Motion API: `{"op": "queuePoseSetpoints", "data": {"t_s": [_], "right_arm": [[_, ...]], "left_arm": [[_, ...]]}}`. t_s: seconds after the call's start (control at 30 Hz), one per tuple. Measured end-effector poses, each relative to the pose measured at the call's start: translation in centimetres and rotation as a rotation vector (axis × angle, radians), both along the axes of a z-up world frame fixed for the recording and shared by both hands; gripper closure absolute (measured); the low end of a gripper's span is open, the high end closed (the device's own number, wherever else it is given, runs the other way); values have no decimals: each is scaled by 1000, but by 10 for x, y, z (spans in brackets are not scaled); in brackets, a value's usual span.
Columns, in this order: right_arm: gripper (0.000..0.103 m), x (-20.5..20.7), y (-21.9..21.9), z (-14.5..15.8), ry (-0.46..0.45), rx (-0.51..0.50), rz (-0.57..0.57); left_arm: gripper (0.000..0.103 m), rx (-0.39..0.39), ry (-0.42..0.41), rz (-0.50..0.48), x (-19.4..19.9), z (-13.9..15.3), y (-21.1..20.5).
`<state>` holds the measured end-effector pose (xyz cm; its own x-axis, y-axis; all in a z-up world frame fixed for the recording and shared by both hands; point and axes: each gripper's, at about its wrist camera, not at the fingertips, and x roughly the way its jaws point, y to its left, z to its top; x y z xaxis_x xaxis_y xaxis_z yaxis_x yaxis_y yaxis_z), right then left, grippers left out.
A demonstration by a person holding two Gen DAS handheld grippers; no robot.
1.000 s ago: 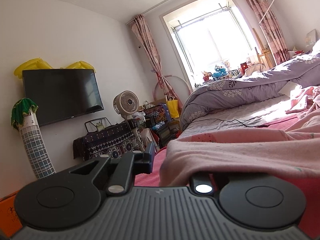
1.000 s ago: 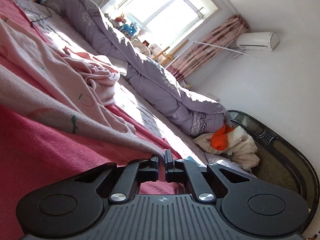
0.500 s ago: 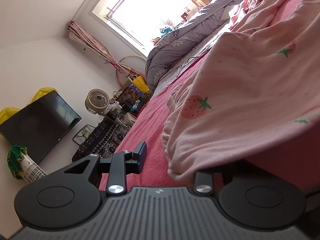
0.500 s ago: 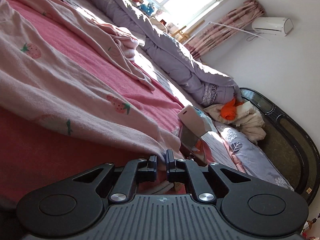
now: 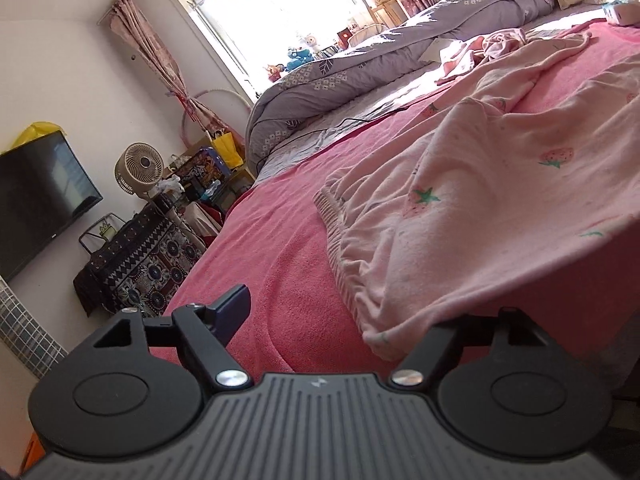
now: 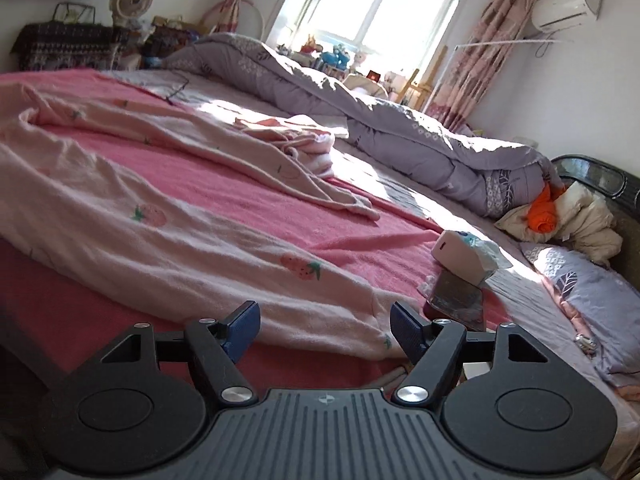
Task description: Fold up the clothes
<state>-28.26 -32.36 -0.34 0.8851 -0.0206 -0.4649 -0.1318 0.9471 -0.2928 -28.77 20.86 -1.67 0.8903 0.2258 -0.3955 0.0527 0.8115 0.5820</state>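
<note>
Pale pink pyjama trousers (image 5: pixel 480 200) with a strawberry print lie spread on the pink bed blanket (image 5: pixel 280 248). Their gathered waistband end droops over the right finger of my left gripper (image 5: pixel 360 320), hiding it. The jaws are opening, only the left fingertip (image 5: pixel 234 312) shows, and nothing is pinched. In the right wrist view one trouser leg (image 6: pixel 160 232) runs toward me. Its cuff lies loose between the opening jaws of my right gripper (image 6: pixel 325 330), and neither blue pad presses on it.
A second pink garment (image 6: pixel 304 144) lies crumpled farther back, beside a rolled lilac duvet (image 6: pixel 400 128). A tissue box (image 6: pixel 460 256) and a phone (image 6: pixel 456 300) sit right of the cuff. A pillow (image 6: pixel 580 292) and piled clothes (image 6: pixel 544 212) lie by the headboard. Left of the bed stand a fan (image 5: pixel 140 168) and a TV (image 5: pixel 36 196).
Both grippers have gone from shut on the trousers to open and let the cloth go. The trousers have dropped flat onto the blanket, and both views have rolled back toward level.
</note>
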Motion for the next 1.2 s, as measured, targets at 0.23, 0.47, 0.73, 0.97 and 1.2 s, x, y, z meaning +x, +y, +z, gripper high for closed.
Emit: {"op": "queuePoseSetpoints", "data": {"t_s": [0.23, 0.47, 0.73, 0.97, 1.2], "right_arm": [[29, 56, 73, 16, -40, 228, 247], [30, 95, 225, 12, -2, 230, 658], [94, 106, 258, -4, 200, 210, 707], [62, 85, 225, 16, 170, 168, 717], [62, 116, 234, -6, 272, 200, 616]], "left_arm": [[22, 183, -12, -96, -7, -21, -32], [15, 149, -32, -47, -7, -14, -17], [14, 116, -47, -47, -10, -17, -7], [13, 65, -1, -90, -12, -27, -3], [12, 56, 30, -134, -32, -26, 2]]}}
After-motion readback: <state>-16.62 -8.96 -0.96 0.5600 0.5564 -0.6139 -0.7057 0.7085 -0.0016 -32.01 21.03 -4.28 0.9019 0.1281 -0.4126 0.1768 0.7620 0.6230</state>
